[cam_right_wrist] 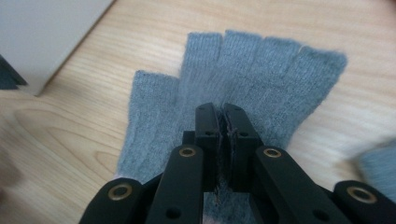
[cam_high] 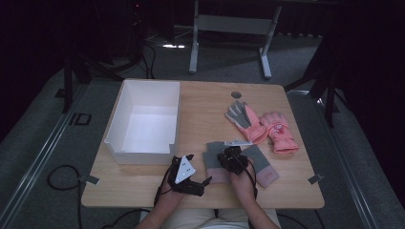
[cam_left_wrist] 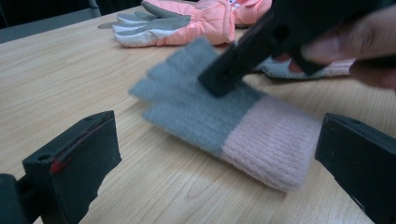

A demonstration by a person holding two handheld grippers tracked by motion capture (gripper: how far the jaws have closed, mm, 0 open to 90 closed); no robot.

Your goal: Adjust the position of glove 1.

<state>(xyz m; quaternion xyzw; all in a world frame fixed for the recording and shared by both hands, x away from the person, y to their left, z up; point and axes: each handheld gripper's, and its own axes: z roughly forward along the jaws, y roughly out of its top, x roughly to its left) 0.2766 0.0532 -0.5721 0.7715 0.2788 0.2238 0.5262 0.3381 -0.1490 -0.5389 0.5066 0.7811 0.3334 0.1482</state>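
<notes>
A fingerless knit glove, grey with a pink cuff, lies near the table's front edge. My right gripper stands on its palm, jaws shut and pinching the grey fabric. In the right gripper view the gripper sits at mid-palm of the glove. My left gripper rests open just left of it. In the left gripper view the gripper faces the glove with nothing between its jaws. The matching glove lies to the right.
A white open box stands at the left of the table. Two pink ski gloves lie at the back right. A small round grommet sits near the far edge.
</notes>
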